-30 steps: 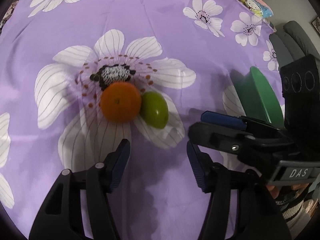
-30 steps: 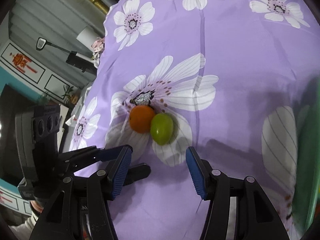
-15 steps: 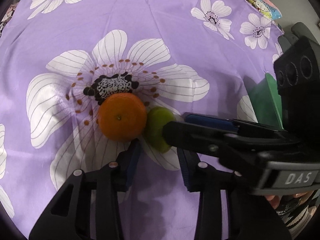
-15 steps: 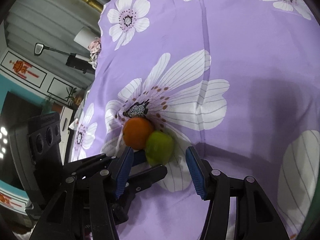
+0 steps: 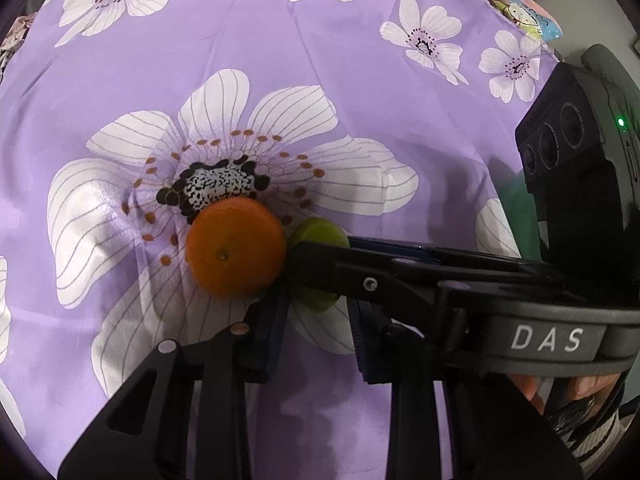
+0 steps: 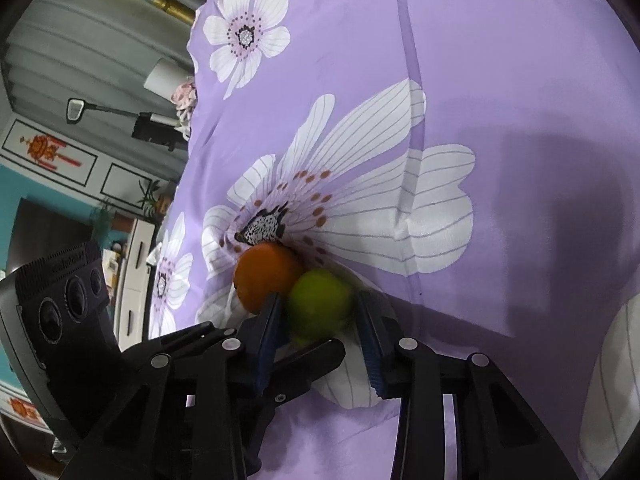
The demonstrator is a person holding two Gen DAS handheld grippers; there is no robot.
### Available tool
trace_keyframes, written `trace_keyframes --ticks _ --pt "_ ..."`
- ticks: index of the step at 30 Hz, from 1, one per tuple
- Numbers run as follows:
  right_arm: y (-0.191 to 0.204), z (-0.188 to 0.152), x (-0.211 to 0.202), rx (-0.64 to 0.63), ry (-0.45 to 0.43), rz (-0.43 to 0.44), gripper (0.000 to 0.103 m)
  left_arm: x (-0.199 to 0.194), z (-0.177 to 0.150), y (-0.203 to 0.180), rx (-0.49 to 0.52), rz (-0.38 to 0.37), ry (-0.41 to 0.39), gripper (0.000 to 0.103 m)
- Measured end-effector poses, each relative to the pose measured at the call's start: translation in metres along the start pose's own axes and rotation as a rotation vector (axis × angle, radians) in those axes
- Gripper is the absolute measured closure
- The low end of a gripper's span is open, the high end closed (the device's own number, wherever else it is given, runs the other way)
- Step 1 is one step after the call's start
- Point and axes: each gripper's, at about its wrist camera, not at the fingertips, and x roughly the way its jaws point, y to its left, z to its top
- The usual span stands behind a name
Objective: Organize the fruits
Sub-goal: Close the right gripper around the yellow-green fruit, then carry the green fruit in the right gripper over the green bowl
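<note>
Fingers of the right gripper (image 6: 320,316) bracket the green fruit (image 6: 320,304) beside the orange (image 6: 266,276), contact unclear; the left gripper (image 5: 318,320) gapes, holding nothing.

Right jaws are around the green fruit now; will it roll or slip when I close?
The green fruit looks round and smooth, so it may squirt forward. It touches the orange, which will probably roll when nudged. The soft cloth should damp rolling.

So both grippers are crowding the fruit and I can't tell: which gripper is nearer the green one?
Right. The right gripper straddles the green fruit; the left gripper sits just short of it, beside the orange.
</note>
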Motion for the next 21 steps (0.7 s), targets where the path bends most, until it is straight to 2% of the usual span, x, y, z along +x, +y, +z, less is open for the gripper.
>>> trace_keyframes --ticks 10,21 --pt "0.003 -0.01 -0.011 -0.002 -0.026 0.022 0.064 -0.014 -0.01 -0.014 0.069 0.011 -0.027 0.075" --pt "0.02 -0.045 -0.053 -0.001 -0.136 0.032 0.064 -0.047 -0.038 -0.045 0.165 -0.005 -0.092 0.075"
